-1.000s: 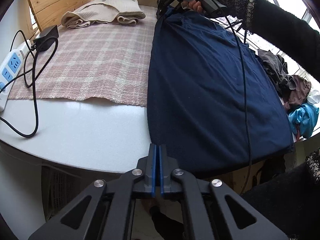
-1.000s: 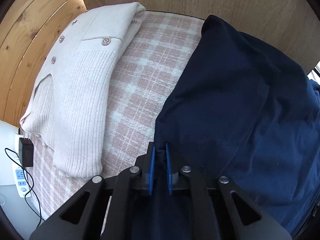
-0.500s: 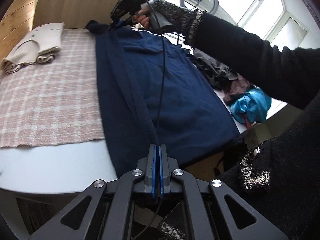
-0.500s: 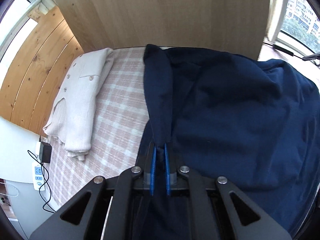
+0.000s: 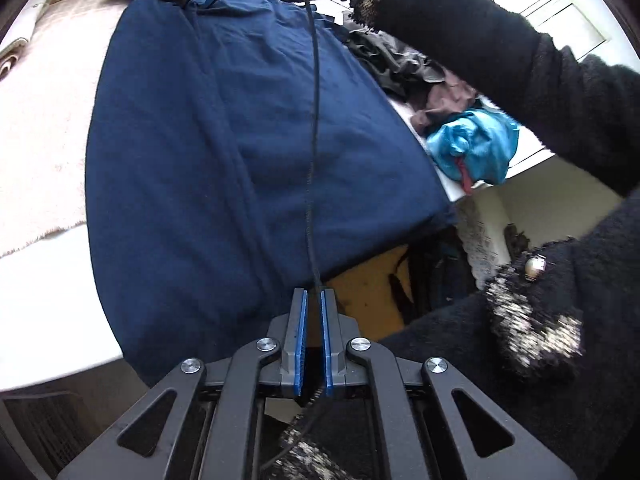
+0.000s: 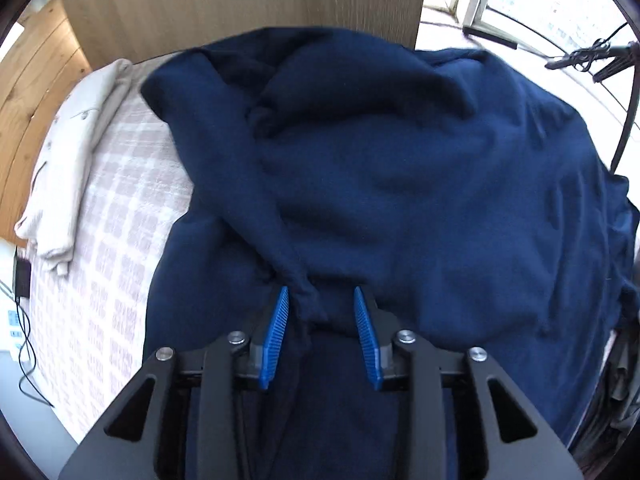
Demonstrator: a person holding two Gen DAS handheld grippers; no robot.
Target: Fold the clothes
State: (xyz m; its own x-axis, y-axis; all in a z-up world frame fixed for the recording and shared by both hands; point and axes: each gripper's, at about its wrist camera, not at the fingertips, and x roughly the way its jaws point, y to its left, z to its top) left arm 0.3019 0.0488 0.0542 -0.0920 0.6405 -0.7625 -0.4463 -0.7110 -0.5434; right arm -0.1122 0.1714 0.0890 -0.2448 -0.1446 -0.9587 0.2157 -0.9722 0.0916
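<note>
Navy garment [image 6: 400, 184] lay spread over pink plaid cloth [image 6: 120, 240] on white table [image 5: 44, 296], wood-panel wall behind, window at right. Right claw [image 6: 320, 300] wide apart, fabric fold loose between. Left claw [image 5: 313, 300] narrowly parted, nothing gripped. Cream cardigan [image 6: 68, 168] folded w/ clothes pile [image 5: 440, 92] nearby.

Right gripper [image 6: 320, 334] fingers spread apart; left gripper [image 5: 312, 336] fingers narrowly parted.
</note>
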